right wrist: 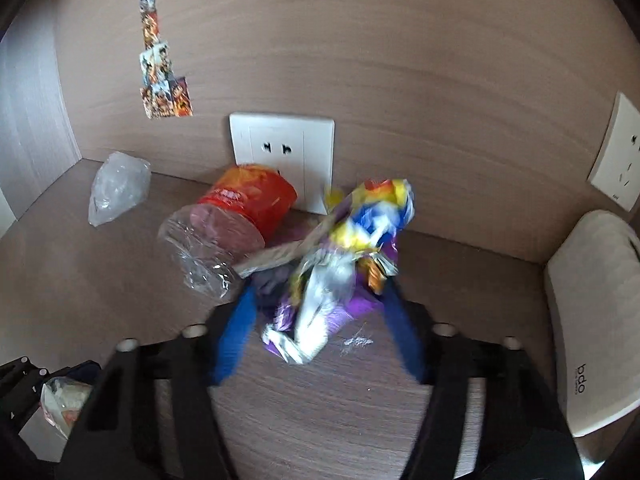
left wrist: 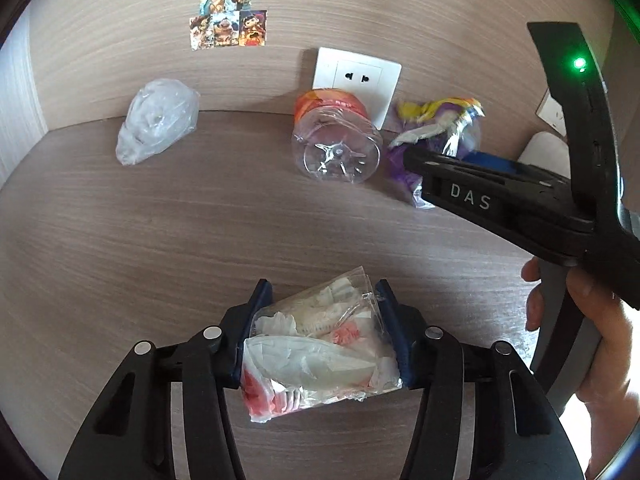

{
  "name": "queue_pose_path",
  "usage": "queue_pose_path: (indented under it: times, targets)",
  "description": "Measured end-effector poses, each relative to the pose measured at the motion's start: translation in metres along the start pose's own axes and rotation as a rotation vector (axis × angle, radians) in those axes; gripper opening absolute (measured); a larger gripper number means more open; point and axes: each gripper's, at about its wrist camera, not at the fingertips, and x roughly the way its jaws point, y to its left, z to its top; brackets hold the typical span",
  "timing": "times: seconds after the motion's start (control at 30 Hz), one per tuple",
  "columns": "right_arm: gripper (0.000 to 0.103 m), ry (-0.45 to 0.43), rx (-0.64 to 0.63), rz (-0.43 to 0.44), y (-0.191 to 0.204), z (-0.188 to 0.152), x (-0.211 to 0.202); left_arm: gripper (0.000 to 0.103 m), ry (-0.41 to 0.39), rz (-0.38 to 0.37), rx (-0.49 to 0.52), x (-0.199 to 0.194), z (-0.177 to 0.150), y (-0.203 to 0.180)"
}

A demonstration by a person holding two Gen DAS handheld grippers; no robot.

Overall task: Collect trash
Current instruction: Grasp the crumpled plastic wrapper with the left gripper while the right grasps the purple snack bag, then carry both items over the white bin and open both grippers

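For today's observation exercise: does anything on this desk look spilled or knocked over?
Yes. A plastic bottle with a red label lies on its side by the wall socket, and whitish crumbs are scattered beside the crumpled snack wrapper.

A brown wooden table [left wrist: 168,216] runs back to a brown wooden wall [right wrist: 400,60]. On that wall there is a white plug socket [right wrist: 282,158] low down by the table, another white socket [right wrist: 618,152] far off to the right side, and a bunch of bright cartoon stickers [left wrist: 228,12] stuck up high, stacked in rows like a little tower. A white box thing [right wrist: 592,320] with small grey letters on its side sits on the table at the right edge, near that second socket, and a small patch of white crumbs [right wrist: 358,342] lies on the wood.
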Motion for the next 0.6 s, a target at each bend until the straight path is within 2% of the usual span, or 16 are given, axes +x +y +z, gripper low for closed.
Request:
queue_pose_path:
  times: [0.07, 0.13, 0.23, 0.6]
  targets:
    - [0.054, 0.003, 0.006, 0.004, -0.002, 0.000, 0.000, 0.052, 0.001, -0.001, 0.004, 0.000, 0.000, -0.001]
    - [0.043, 0.005, 0.011, 0.014, -0.003, 0.000, 0.000, 0.052, 0.002, -0.004, 0.000, -0.001, 0.001, 0.000]
    - [0.038, 0.001, 0.009, 0.022, -0.005, 0.000, -0.001, 0.052, 0.000, -0.016, -0.013, -0.002, 0.002, 0.002]
    - [0.033, -0.024, 0.004, 0.023, -0.005, -0.006, -0.019, 0.052, -0.017, -0.011, 0.006, -0.011, 0.007, 0.004]
